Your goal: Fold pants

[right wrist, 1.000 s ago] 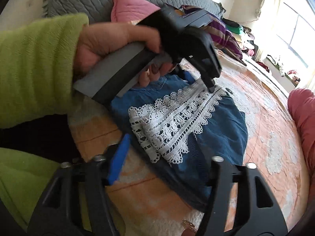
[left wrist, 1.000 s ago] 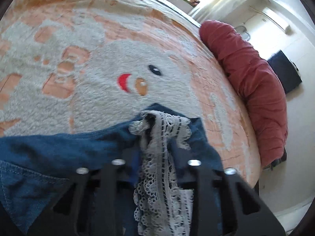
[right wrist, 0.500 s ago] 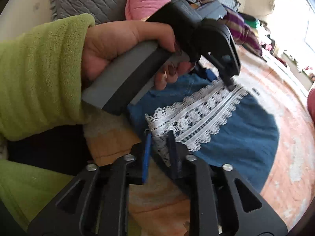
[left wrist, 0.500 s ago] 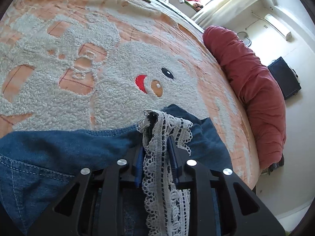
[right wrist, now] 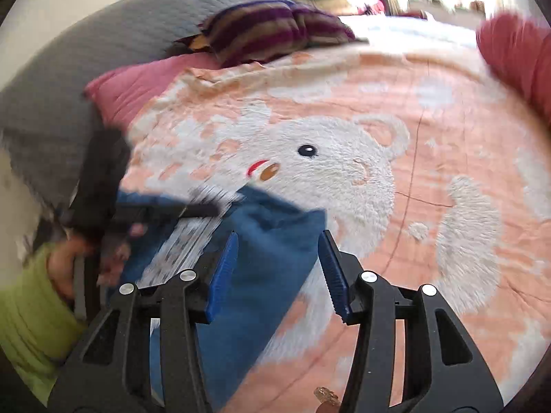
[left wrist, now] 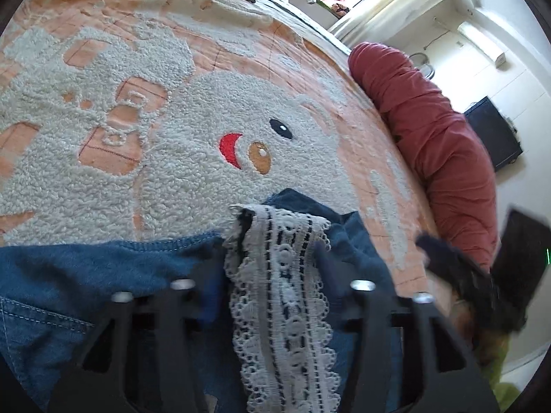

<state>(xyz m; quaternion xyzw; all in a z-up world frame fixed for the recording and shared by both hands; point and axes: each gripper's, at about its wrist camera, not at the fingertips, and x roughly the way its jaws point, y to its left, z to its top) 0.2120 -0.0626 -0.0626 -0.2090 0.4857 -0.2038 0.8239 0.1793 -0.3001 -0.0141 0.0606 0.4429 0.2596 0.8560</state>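
One pair of denim pants (left wrist: 75,275) with one white lace strip (left wrist: 282,296) lies at the near edge of one peach bear-print blanket (right wrist: 430,110). Two grippers show, left (left wrist: 272,268) and right (right wrist: 279,268). One dark red bolster (left wrist: 440,158), one pink pillow (right wrist: 137,86), one striped cushion (right wrist: 268,34).

We see a bed (right wrist: 430,110) under a peach blanket (left wrist: 241,55) with a fluffy white bear (right wrist: 337,172). Denim pants (right wrist: 275,241) with lace trim (left wrist: 286,292) lie just below the bear's face; a red bolster (left wrist: 440,144) lies beside the bear, a striped cushion (right wrist: 275,31) beyond it.
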